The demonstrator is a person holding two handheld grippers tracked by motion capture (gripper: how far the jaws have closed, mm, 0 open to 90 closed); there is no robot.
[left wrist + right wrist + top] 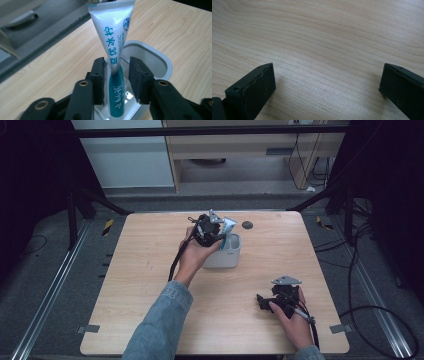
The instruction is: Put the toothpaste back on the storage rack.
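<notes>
A white and teal toothpaste tube (112,42) stands upright in a white oval cup (162,60), its crimped end up. My left gripper (116,62) straddles the tube from above. Its left pad (100,80) lies against the tube and its right pad (137,80) stands a small gap away, so the jaws are open. In the high view the cup (224,257) sits at the table's middle back, with the tube (229,226) and the left gripper (215,237) over it. My right gripper (261,301) rests low at the front right, wide open (327,75) over bare wood.
A small dark round disc (247,225) lies on the wooden table (150,285) just behind the cup. The left forearm in a denim sleeve (162,320) crosses the table's front middle. Cables and metal rails run along the floor at both sides.
</notes>
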